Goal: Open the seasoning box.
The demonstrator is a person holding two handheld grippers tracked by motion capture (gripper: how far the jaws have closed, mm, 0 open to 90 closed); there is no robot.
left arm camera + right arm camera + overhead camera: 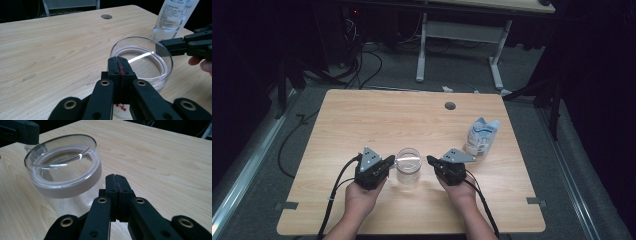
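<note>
A clear, open glass jar stands upright on the wooden table, toward its front middle. My left gripper is just left of the jar, its tip pointing at the rim. Its jaws are pressed together with nothing between them, right by the near side of the jar. My right gripper mirrors it on the jar's right side, also shut and empty, next to the jar. Whether either tip touches the glass I cannot tell.
A white printed pouch stands behind my right gripper, near the table's right edge. A round cable hole lies at the back of the table. Beyond the table are a desk frame and floor cables.
</note>
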